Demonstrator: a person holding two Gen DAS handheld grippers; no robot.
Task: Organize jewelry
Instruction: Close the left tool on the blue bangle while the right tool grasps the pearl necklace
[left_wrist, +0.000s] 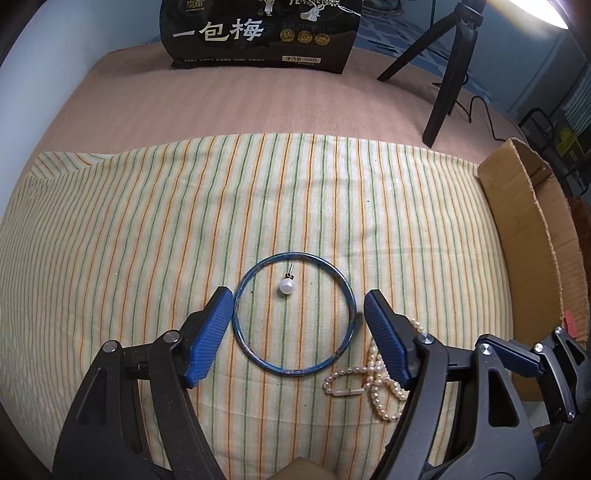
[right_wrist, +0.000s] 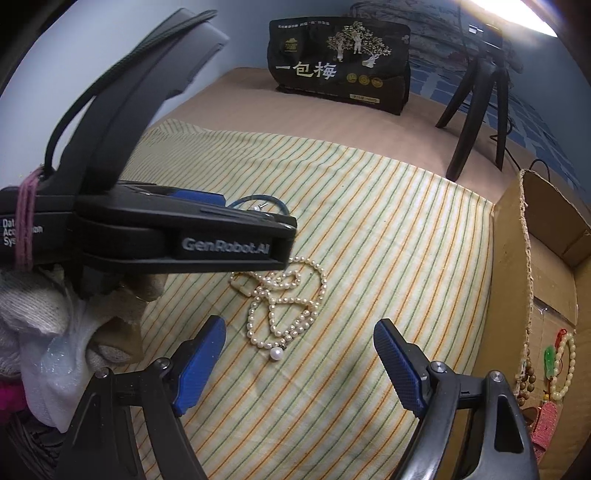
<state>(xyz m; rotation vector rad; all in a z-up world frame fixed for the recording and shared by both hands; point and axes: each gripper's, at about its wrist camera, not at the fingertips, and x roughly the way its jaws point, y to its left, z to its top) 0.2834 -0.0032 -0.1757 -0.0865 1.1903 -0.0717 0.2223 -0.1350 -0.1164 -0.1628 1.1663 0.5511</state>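
A blue bangle (left_wrist: 294, 313) lies flat on the striped cloth (left_wrist: 147, 229), with a pearl stud earring (left_wrist: 286, 286) inside its ring. My left gripper (left_wrist: 297, 302) is open, its blue pads on either side of the bangle, empty. A pearl necklace (left_wrist: 373, 380) lies in a tangle just right of the bangle, partly under the left gripper's right finger. In the right wrist view the necklace (right_wrist: 284, 299) lies ahead of my right gripper (right_wrist: 299, 332), which is open and empty. The left gripper's body (right_wrist: 177, 232) hides most of the bangle (right_wrist: 258, 201) there.
A cardboard box (right_wrist: 535, 266) stands at the cloth's right edge and holds bead bracelets (right_wrist: 561, 365); it also shows in the left wrist view (left_wrist: 524, 236). A black snack bag (left_wrist: 258, 33) and a black tripod (left_wrist: 450, 66) stand on the pink surface behind.
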